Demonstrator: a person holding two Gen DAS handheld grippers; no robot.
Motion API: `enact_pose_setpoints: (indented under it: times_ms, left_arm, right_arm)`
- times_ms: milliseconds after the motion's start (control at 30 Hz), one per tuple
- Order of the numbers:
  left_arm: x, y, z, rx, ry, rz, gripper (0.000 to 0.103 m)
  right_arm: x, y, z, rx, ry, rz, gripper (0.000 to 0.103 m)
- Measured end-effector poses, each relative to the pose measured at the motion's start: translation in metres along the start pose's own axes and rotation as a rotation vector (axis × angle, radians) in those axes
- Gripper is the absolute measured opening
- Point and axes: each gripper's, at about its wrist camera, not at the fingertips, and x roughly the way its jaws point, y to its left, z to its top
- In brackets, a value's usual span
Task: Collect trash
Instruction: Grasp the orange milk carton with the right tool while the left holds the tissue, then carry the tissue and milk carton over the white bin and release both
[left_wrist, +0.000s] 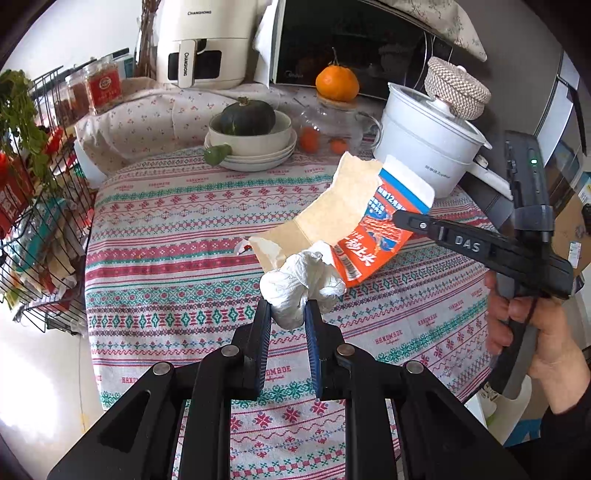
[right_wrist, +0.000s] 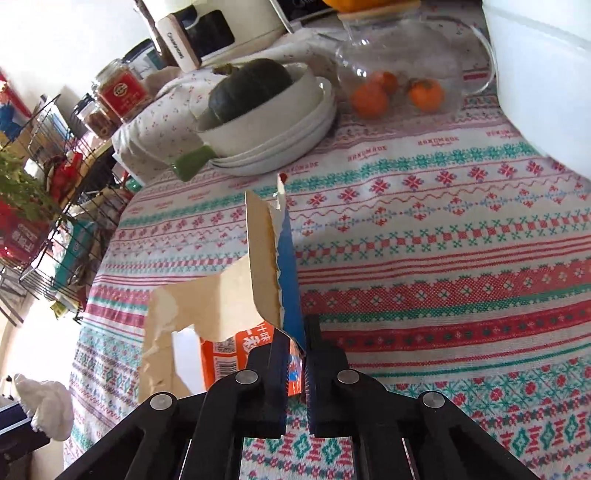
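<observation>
Above the counter (left_wrist: 166, 229) | my left tool (left_wrist: 287, 314) pinches soft, light crumpled tissue (left_wrist: 299, 286) | my right tool (right_wrist: 295, 363) clamps torn carton (right_wrist: 258, 266) by its stiff, thin edge, airborne; grip flat panel, flimsy flaps bend

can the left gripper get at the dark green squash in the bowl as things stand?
Probably not: the left gripper is shut on a crumpled tissue, so its jaws are occupied, though the squash sits uncovered in its bowl.

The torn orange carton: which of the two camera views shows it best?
The left wrist view. There the torn orange carton shows whole, printed face and bare inside, pinched by the right tool. The right wrist view sees it edge-on from behind, partly hidden by that tool.
</observation>
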Motion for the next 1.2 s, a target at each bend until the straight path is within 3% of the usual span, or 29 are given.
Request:
enact_pose_setpoints:
  times_ms: [333,600,933,1100,1200]
  left_arm:
    - [-0.033,-0.065,-0.014,0.07,-0.056,-0.048,0.019]
    - [-0.054,-0.131,-0.045,0.158,-0.076,-0.106,0.019]
    - [-0.041,-0.216,-0.103,0.259,0.0,-0.236,0.02]
    - [-0.018,-0.25,-0.133,0.323,0.071,-0.26,0.02]
    - [-0.006,-0.266,-0.144,0.349,0.108,-0.265,0.02]
  right_arm:
    - [-0.139,0.006,-0.014,-0.131,-0.144,-0.1,0.003]
    - [-0.243,-0.024,-0.063,-0.163,-0.216,-0.185,0.003]
    - [-0.323,-0.075,-0.139,-0.115,-0.217,-0.303,0.003]
    - [-0.34,-0.108,-0.176,-0.043,-0.177,-0.361,0.003]
    - [-0.335,-0.129,-0.192,0.021,-0.1,-0.407,0.003]
